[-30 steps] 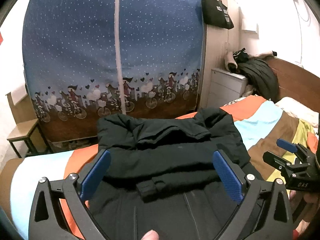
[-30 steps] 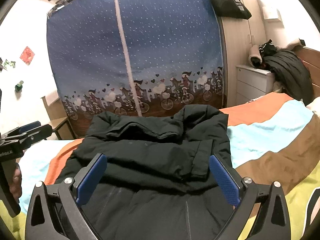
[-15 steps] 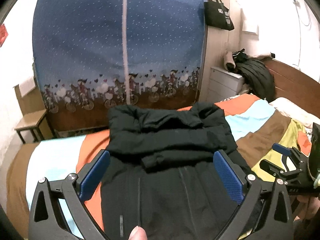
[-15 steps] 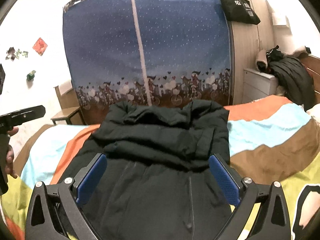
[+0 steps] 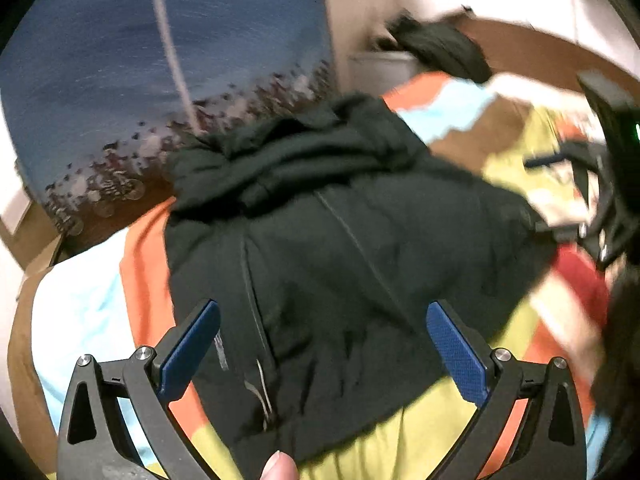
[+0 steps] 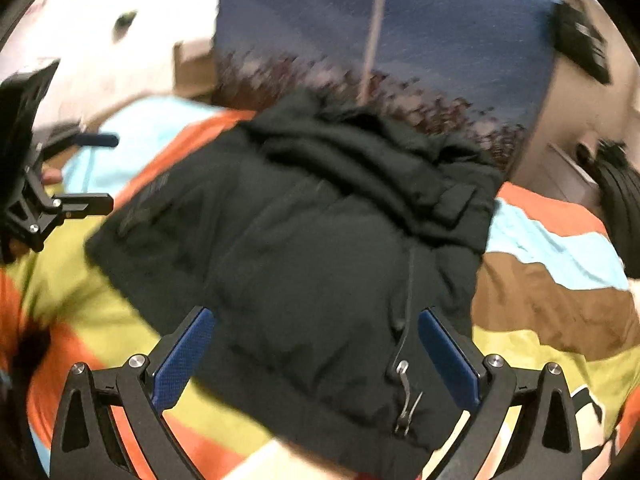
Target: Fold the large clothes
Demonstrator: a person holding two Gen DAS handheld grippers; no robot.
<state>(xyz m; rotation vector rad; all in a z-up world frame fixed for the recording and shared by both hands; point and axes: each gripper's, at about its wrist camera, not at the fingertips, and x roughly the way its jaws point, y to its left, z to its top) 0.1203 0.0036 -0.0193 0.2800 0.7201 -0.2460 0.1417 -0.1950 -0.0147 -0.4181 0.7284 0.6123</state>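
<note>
A black jacket (image 5: 320, 248) is being shown lying on a striped bedspread (image 5: 80, 312), its bulky collar end bunched up towards the blue curtain (image 5: 120, 60) and its hem spread towards the cameras. The left gripper (image 5: 322, 344) is being held above the hem with its blue fingers (image 5: 190, 346) spread wide, and nothing is being gripped between them. The right gripper (image 6: 316, 346) is likewise being held wide open and empty over the lower part of the jacket, where a zip pull (image 6: 404, 392) is dangling near the hem. Both views are being smeared by motion, so finer detail of the cloth cannot be told. The step in hand is being judged as a pause between folds: the top looks already doubled over, while the body is lying flat and unfolded. For the next move, the hem or a side edge would probably need to be pinched by both grippers, one towards each side, and carried evenly over towards the collar, with the thick padding being kept from springing back.
</note>
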